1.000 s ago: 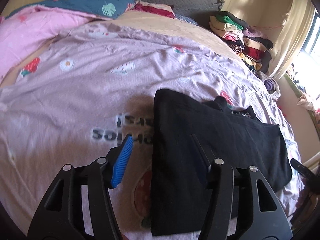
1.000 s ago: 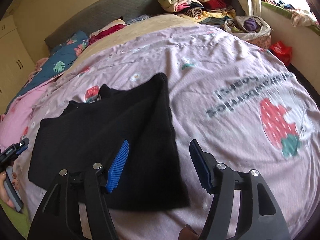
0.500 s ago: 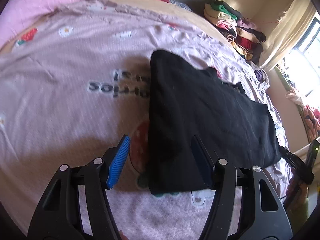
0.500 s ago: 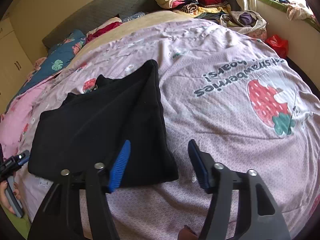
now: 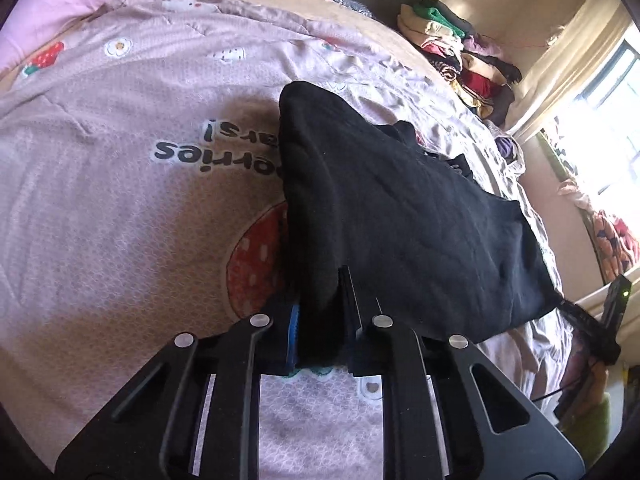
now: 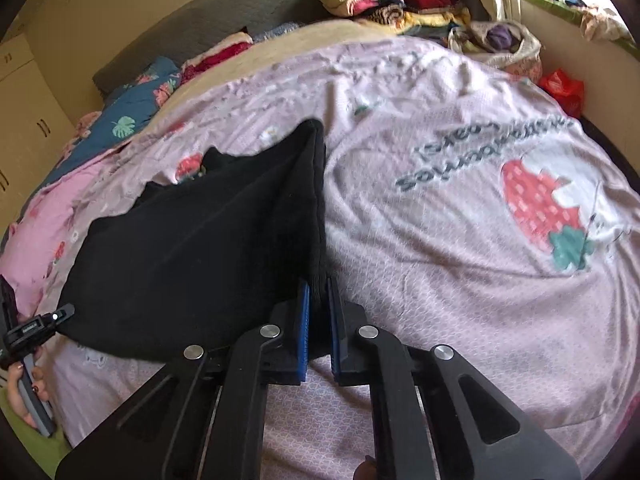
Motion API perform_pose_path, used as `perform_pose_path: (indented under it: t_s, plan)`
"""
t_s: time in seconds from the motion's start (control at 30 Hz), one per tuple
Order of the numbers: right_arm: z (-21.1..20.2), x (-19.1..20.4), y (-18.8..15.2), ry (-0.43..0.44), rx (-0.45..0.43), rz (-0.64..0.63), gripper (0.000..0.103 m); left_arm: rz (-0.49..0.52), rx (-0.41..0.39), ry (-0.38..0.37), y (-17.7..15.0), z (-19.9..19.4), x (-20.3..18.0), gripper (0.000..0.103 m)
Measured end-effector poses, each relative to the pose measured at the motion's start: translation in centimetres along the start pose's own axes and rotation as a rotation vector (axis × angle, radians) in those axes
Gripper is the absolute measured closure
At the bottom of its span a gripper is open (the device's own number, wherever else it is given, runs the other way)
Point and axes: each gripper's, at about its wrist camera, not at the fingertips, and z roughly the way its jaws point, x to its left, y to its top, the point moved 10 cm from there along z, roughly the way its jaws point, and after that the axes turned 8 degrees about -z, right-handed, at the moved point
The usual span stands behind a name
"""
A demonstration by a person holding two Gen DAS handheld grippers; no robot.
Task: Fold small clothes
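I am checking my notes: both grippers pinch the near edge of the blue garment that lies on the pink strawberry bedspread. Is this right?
Not quite: the garment is black, not blue; only the finger pads are blue. Both wrist views show it. The rest holds: the left gripper and the right gripper each pinch its near edge, and it lies on the pink strawberry bedspread.

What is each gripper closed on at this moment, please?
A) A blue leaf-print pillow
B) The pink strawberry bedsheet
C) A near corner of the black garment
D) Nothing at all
C: the left gripper and the right gripper each have black garment fabric pinched between their blue pads, at its near corners.
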Motion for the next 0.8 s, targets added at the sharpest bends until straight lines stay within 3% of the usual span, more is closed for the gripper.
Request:
perform_pose_path:
  t_s: [0.2, 0.53, 0.63, 0.7, 0.8]
  plan:
    - [1.4, -1.4, -1.9, -0.023, 0.056, 0.054, 0.096, 0.011, 0.021, 0.027, -0.7, 0.8, 0.5, 0.093]
    - [1.1, -1.6, -2.4, -0.025, 0.056, 0.087, 0.092, 0.054, 0.021, 0.06, -0.8, 1.0, 0.1, 0.091]
    - [0.9, -1.4, -2.5, -0.016, 0.054, 0.094, 0.083, 0.066, 0.024, 0.064, -0.9, 0.9, -0.1, 0.087]
    - [0.7, -1.2, -2.5, -0.001, 0.052, 0.101, 0.07, 0.076, 0.023, 0.067, -1.1, 0.8, -0.2, 0.087]
    - [0.4, -0.9, -2.5, -0.005, 0.046, 0.094, 0.064, 0.079, 0.024, 0.066, -1.2, 0.7, -0.2, 0.085]
